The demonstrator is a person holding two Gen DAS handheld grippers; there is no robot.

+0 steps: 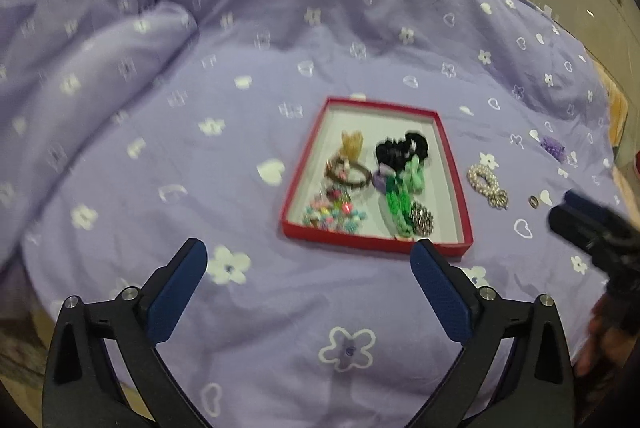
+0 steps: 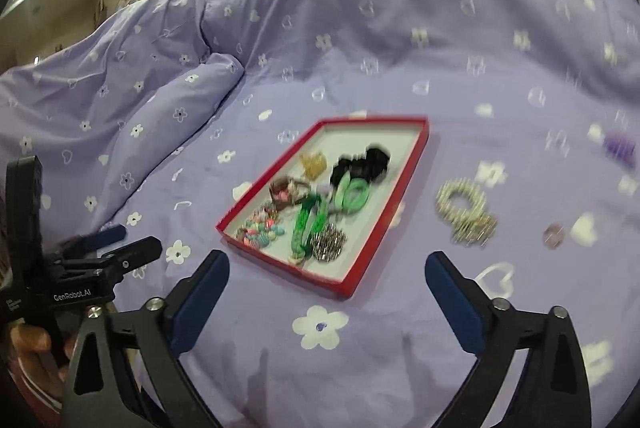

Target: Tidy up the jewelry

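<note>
Both claws are hovering over a bed dressed in soft lilac cotton printed with white flowers and hearts, the left claw and right claw each spread wide and gripping nothing. A shallow red cardboard tray with a pale lining is sitting mid-bed, already holding black and green fabric scrunchies, a brown band, a sparkly piece and small pastel beads. Three items are lying outside it toward the bed's right edge: a knobbly pearl scrunchie, a small ring and a blurred purple piece. Sorting looks partly done; the next move probably calls for the right claw to close on the pearl scrunchie.
</note>
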